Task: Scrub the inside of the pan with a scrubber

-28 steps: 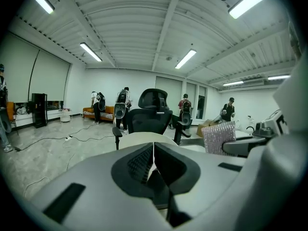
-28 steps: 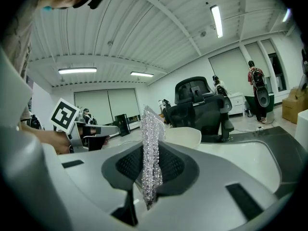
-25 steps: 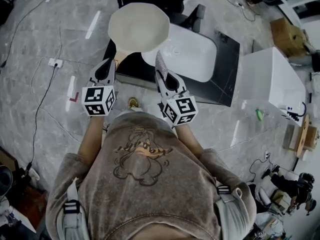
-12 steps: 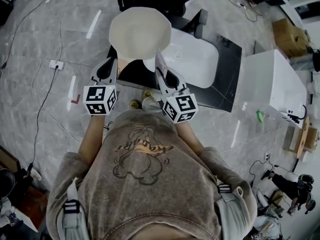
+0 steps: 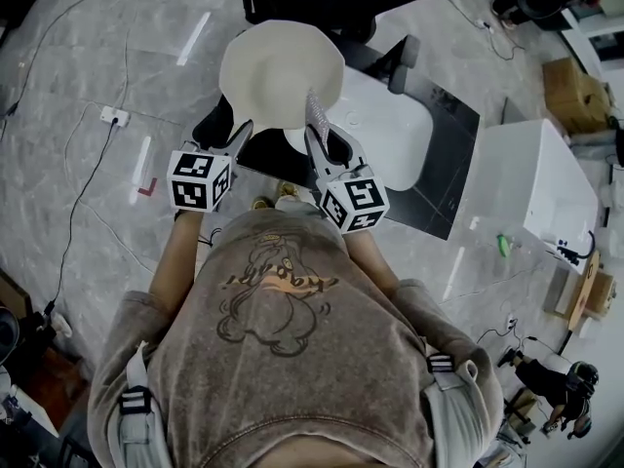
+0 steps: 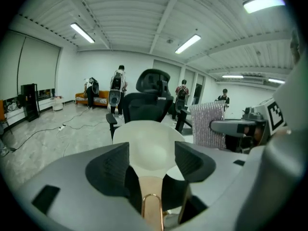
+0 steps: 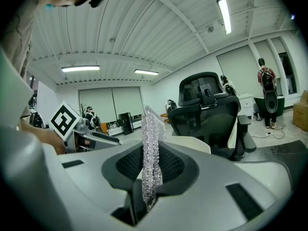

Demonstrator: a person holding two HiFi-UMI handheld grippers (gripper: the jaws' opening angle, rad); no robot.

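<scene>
Seeing my left gripper (image 6: 151, 161) with jaws just opened, pan (image 6: 149, 146) handle (image 6: 152, 211) between them, pads apparently off it, bowl straight ahead. Right gripper (image 7: 149, 165) clenched on the scrubber (image 7: 150, 146), pan rim just past its tips.

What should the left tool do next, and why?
Probably close on the pan handle: the left tool's jaws have just been opening, so the handle lies loose between them, and the right tool grips the scrubber ready by the pan.
</scene>
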